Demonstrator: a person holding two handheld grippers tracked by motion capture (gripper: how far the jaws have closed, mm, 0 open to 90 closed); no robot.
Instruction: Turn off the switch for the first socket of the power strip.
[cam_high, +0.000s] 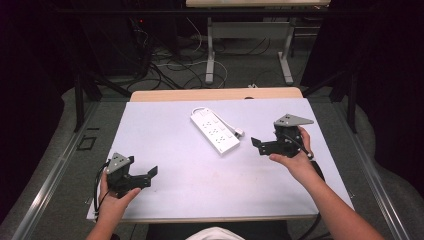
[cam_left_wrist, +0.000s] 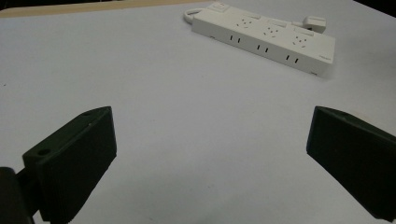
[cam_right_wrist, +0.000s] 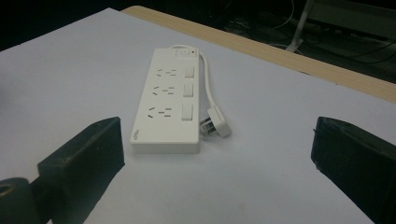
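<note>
A white power strip (cam_high: 215, 131) with three sockets and switches lies flat at the middle of the white table top (cam_high: 200, 190), angled toward the near right. Its short cord loops round to a white plug (cam_high: 239, 132) that lies beside its right long side. My left gripper (cam_high: 142, 167) is held open above the near-left part of the table, well short of the strip (cam_left_wrist: 266, 37). On the right, my right gripper (cam_high: 265, 136) is open too, pointing at the strip (cam_right_wrist: 163, 102) and plug (cam_right_wrist: 215, 126) from a short distance. Nothing sits between either pair of jaws.
The table's wooden far edge (cam_high: 215, 94) shows beyond the white cover. Behind it are another table's legs (cam_high: 210, 50) and loose cables (cam_high: 170, 65) on the floor. Dark frame bars (cam_high: 80, 100) stand on both sides.
</note>
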